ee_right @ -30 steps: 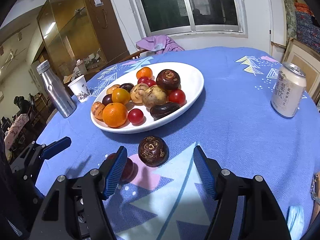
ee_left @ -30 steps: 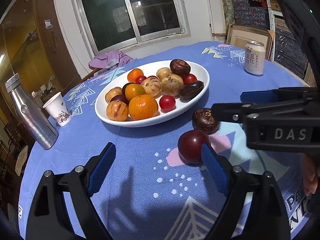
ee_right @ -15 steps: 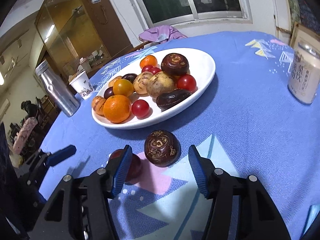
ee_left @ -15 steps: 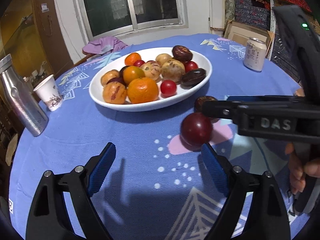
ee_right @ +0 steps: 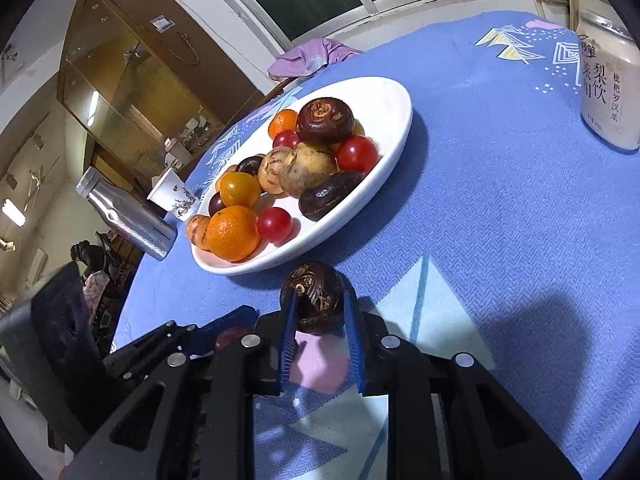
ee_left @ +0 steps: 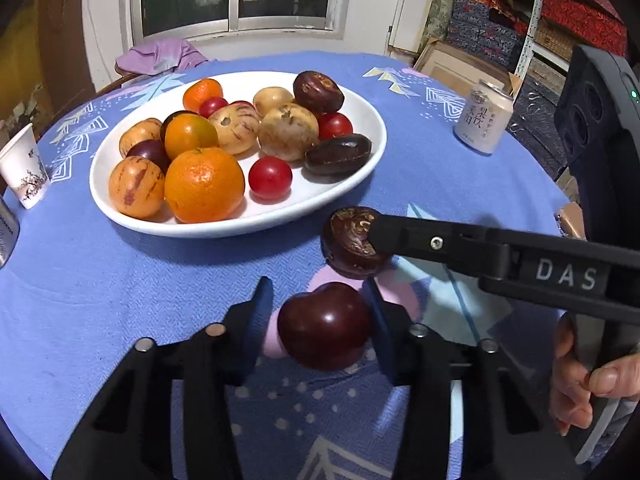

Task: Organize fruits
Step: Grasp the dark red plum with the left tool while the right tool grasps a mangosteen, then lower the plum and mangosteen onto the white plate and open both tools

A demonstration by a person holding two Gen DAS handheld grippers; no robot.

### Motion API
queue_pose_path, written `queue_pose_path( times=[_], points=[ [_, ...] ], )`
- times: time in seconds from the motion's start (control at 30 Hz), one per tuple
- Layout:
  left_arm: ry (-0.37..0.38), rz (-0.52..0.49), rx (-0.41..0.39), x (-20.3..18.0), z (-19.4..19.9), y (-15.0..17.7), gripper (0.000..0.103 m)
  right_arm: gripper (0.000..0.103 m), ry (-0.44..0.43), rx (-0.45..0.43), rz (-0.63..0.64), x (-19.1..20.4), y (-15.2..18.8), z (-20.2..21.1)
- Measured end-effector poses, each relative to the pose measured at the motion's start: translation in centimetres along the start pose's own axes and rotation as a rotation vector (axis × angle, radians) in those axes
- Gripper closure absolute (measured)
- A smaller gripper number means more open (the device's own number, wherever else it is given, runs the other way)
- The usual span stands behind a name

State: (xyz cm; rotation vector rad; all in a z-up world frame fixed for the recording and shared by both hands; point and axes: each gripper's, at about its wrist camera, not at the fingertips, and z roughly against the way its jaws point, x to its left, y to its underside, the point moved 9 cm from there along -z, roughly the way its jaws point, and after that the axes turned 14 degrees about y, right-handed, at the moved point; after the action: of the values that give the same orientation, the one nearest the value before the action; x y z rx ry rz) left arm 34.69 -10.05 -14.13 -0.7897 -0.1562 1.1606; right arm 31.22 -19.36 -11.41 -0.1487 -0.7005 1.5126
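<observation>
Left wrist view shows your left gripper (ee_left: pixel 322 320) clamped around a dark red plum (ee_left: pixel 325 326), both pads against its sides, the fruit low over the blue tablecloth (ee_left: pixel 100 300) and just short of the white plate (ee_left: pixel 360 184). Whether it has lifted clear of the cloth, you cannot tell from here. Your right gripper (ee_right: pixel 318 312) is pinched on a brown water chestnut (ee_right: pixel 314 294), its blue pads pressing either flank, right at the plate's near rim. So the two stray pieces are both in your grasp, and I judge nothing else is loose on the cloth. The plate already carries the rest: oranges, small tomatoes, speckled yellow fruit, more chestnuts. What is left, by my reading, is to carry each piece over the rim and let go. Mind the drink can (ee_right: pixel 610 92) standing well to the right.
</observation>
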Motion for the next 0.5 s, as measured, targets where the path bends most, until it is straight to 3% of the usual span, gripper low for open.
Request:
queue_pose_path(
  times=[0.17, 0.3, 0.33, 0.4, 0.5],
  points=[
    [-0.003, -0.025, 0.008, -0.6, 0.6, 0.9, 0.065, 0.081, -0.008, -0.002, -0.007, 0.0, 0.0, -0.2],
    [-0.024, -0.017, -0.036, -0.1, 2.6, 0.6, 0.065, 0.083, -0.015, 0.000, -0.002, 0.2, 0.1, -0.2],
    [-0.025, -0.013, -0.052, 0.0, 3.1, 0.3, 0.065, 0.086, -0.015, -0.005, -0.001, 0.2, 0.1, -0.1],
    [-0.032, -0.011, -0.088, 0.3, 4.5, -0.5, 0.065, 0.103, -0.039, 0.002, -0.003, 0.3, 0.1, 0.1],
    [-0.039, 0.005, -0.125, 0.9, 5.9, -1.2, 0.065, 0.103, -0.006, 0.013, 0.019, 0.3, 0.2, -0.2]
  ],
)
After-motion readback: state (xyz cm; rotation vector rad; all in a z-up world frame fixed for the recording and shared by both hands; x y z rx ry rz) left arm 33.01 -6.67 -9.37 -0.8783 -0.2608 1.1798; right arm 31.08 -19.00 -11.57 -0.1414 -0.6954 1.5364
